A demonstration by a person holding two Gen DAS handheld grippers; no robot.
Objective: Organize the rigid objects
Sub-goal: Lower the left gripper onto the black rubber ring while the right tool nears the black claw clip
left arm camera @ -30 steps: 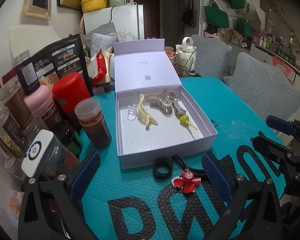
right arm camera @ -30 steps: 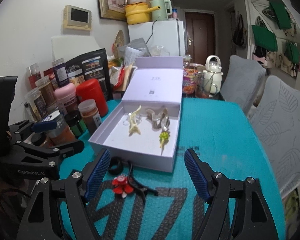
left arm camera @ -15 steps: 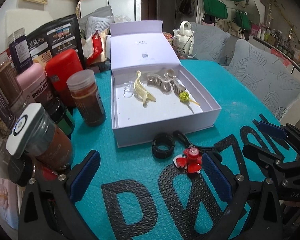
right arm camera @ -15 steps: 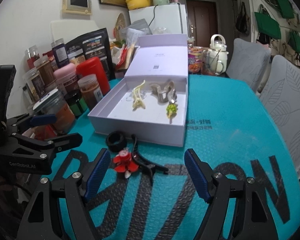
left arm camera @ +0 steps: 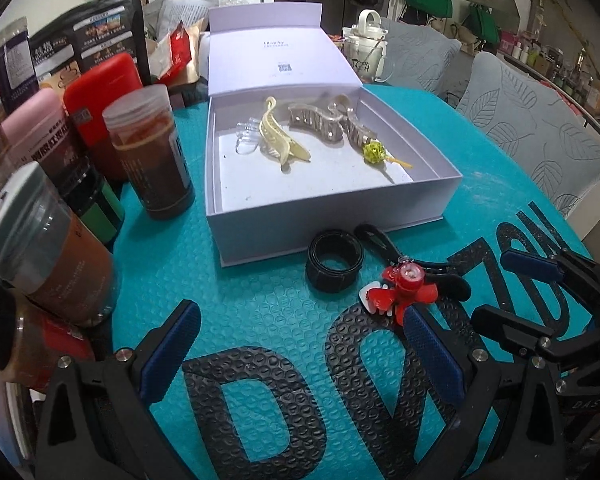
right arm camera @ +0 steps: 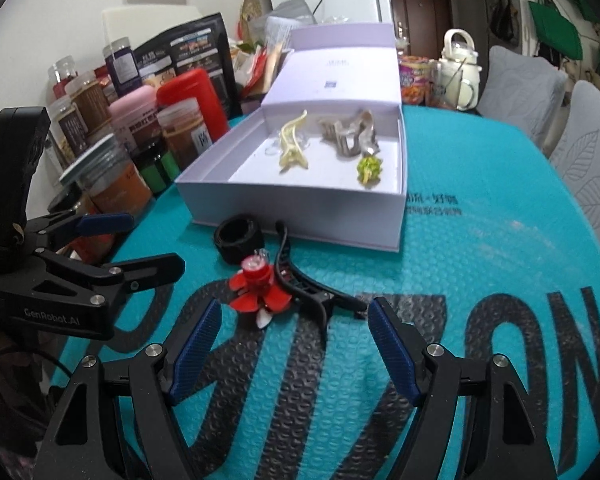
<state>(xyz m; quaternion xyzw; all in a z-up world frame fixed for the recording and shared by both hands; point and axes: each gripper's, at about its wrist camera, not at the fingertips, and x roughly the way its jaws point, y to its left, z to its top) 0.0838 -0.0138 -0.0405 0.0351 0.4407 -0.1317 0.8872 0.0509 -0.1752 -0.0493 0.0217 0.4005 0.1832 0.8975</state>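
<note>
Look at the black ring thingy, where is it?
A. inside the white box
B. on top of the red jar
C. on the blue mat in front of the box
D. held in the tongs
C: the black ring sits on the blue mat, just outside the front wall of the white box, next to the red flower clip.

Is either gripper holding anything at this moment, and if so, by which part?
Nothing is held. The left gripper and the right gripper both stand open over the teal mat, with the red flower hair clip lying untouched on it.
</note>
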